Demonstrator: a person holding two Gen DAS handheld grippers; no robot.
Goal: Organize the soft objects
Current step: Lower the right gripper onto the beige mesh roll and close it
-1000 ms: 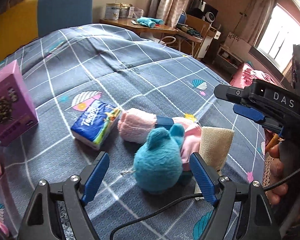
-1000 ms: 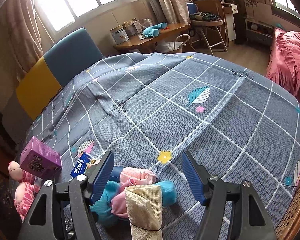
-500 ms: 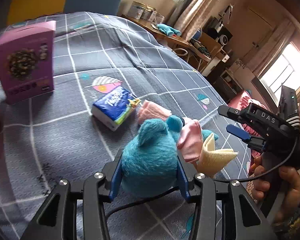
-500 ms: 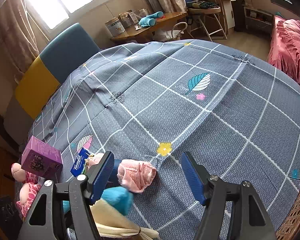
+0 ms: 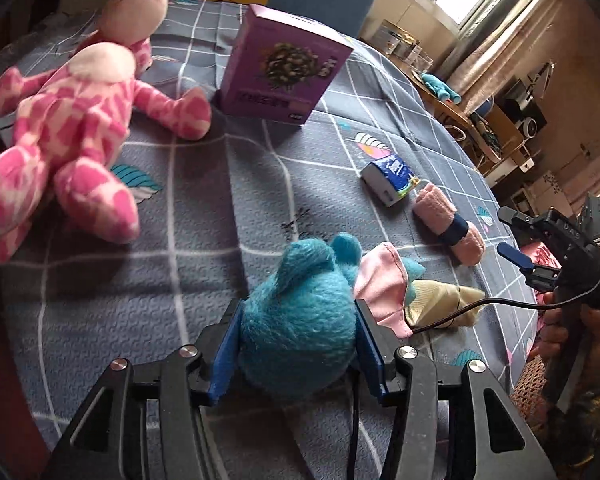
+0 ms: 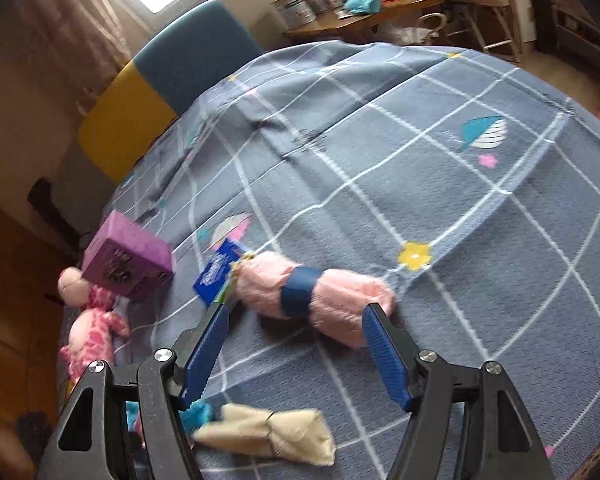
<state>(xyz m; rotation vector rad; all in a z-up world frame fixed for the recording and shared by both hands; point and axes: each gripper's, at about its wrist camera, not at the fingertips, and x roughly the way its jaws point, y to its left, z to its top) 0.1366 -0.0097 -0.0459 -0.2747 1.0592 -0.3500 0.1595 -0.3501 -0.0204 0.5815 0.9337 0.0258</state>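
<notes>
**Blue plush in the left gripper, most soft things still scattered on the bed**

Left wrist view: the left gripper (image 5: 298, 350) grips the blue plush toy (image 5: 300, 320) by its round body, both blue pads pressed into the fur. Its jaws have just been opening a little, yet the toy sits firmly between them. A pink cloth (image 5: 384, 284) and a cream fabric piece (image 5: 444, 304) trail from the toy's far side. On the bed (image 5: 204, 280) lie the pink patterned plush (image 5: 68, 132), the purple box (image 5: 284, 76), the tissue pack (image 5: 390, 182) and the rolled pink towel (image 5: 448, 230) with its dark band. I judge the sorting to be at an early stage: nothing looks gathered into one place yet.

Right wrist view: the right gripper (image 6: 296, 354) hangs about half open and empty, its fingertips at either end of the rolled pink towel (image 6: 312, 294), which lies beyond them on the bed. The cream fabric piece (image 6: 276, 434) sits below the jaws. The towel looks like the next pickup.
</notes>
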